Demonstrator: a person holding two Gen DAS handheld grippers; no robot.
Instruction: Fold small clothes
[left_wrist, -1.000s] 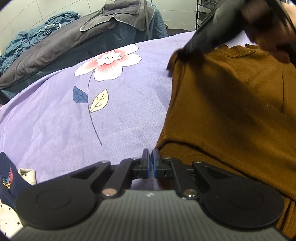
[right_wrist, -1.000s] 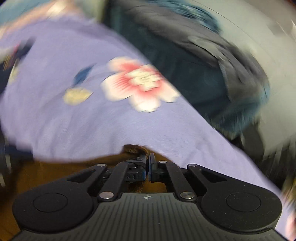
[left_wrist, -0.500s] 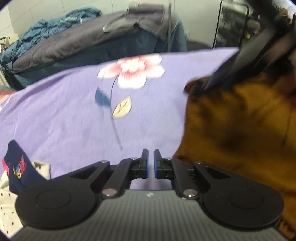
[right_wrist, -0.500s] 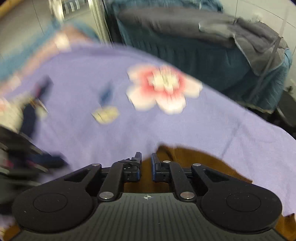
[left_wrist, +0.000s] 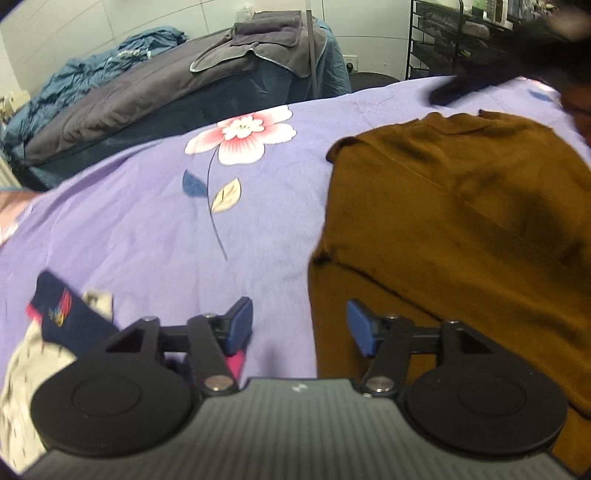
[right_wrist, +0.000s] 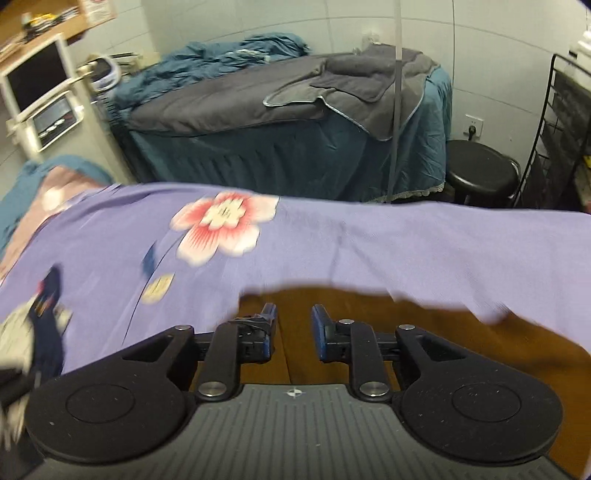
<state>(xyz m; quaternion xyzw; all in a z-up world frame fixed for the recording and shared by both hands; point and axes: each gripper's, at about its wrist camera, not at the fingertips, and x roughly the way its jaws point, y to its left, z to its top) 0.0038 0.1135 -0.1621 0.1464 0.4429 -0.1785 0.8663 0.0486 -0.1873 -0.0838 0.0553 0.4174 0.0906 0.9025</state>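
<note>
Here the brown top (left_wrist: 461, 221) lies flat on the lilac flowered sheet (left_wrist: 155, 229), folded over itself with a crease running across its lower part; its near left edge sits just under the left gripper (left_wrist: 299, 325). That gripper's jaws have just been opening and now stand spread, with only sheet and the garment's edge below them, nothing pinched. The right gripper (right_wrist: 293, 325) hangs over the same top (right_wrist: 369, 314) (seen from its own camera as a brown patch under the fingers); its jaws too have just been opening, stand apart, and grip nothing.

To the left on the sheet is a small heap of other clothes: a navy piece with a coloured emblem (left_wrist: 66, 317) lying on a pale dotted one (left_wrist: 22, 369), partly covered by the left gripper's body. Beyond the sheet's far edge stand a bed with grey and teal covers (right_wrist: 295, 122), a black stool (right_wrist: 480, 170), a wire rack (right_wrist: 565, 129) cut off at the right border, and a white monitor cabinet (right_wrist: 37, 96).

In the left view the right gripper shows only as a dark blur (left_wrist: 498, 62) at the upper right, above the top's collar. The right view is smeared along the top's far edge, so its outline there is hard to make out.
</note>
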